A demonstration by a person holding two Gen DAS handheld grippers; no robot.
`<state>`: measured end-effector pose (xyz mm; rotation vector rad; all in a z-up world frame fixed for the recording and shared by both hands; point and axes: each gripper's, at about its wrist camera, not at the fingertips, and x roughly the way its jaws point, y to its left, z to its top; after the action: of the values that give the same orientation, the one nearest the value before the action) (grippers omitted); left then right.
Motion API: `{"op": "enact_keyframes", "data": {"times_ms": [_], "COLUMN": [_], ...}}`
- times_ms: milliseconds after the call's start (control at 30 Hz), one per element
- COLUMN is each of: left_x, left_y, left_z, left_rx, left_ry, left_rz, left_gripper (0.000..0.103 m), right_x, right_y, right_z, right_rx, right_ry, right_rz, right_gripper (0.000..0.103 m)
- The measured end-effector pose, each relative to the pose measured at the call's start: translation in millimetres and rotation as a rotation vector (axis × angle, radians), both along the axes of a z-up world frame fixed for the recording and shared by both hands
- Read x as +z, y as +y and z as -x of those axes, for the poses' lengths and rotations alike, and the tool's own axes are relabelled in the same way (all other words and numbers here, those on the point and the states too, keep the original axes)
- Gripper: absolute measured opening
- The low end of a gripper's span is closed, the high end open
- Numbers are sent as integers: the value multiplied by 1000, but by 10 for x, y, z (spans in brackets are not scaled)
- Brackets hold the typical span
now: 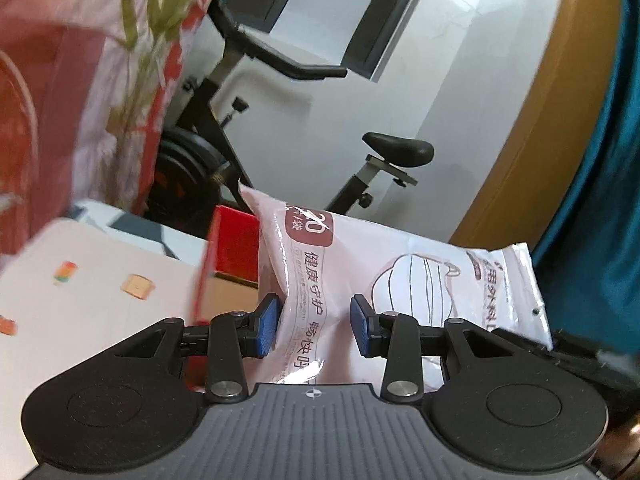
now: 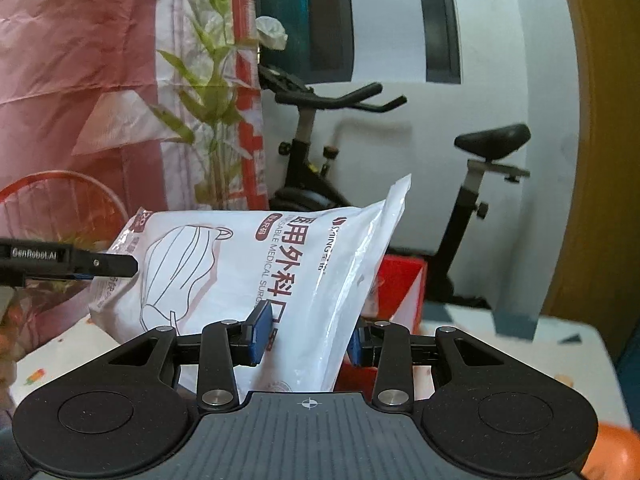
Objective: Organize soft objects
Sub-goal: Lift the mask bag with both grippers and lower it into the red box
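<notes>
Both the left gripper and right gripper clamp the white plastic mask pack, carrying it mid-air; lowering it into the red cardboard box at two o'clock seems next.

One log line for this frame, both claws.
left claw: shut on mask pack | right claw: shut on mask pack | pack lifted above red box

Glossy crinkled plastic mask pack, matt black plastic hand-held gripper
</notes>
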<state>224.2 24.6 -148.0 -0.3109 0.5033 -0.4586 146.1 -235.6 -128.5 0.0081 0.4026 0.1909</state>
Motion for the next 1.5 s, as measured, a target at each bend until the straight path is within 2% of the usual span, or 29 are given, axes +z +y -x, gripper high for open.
{"op": "enact_keyframes", "data": {"times_ms": [233,467,633,733,833,1133,1267,1400,1500], "left_x": [156,154,64,-44,-161,-257,-339,-398,-424], "left_y": [-289,-384,-523,-602,-615,-676,-714,-667,-652], "left_z": [-595,-1161,-1492,-1672,-1820,-1967,-1946,-1919,-1966], "left_rx": [-10,21,44,46,40,1,-58,-94,-76], "left_ry": [-10,25,58,94,143,208,277,302,315], "left_rz": [-101,-190,-294,-368,-400,-453,-492,-474,-469], "left_gripper": [40,40,40,40,40,40,41,41,41], "right_x": [123,7,-200,-370,-516,-740,-807,-866,-907], "right_y": [-249,-323,-332,-305,-231,-151,-119,-155,-134], "right_z": [-553,-1311,-1822,-2121,-2332,-2589,-2621,-2611,-2584], "right_rx": [-34,-14,-22,-39,-39,-17,-23,-30,-21], "right_ry": [-4,34,99,181,253,387,439,497,509], "right_rz": [1,25,31,33,71,102,126,140,168], "right_gripper": [35,35,35,35,35,35,35,35,36]}}
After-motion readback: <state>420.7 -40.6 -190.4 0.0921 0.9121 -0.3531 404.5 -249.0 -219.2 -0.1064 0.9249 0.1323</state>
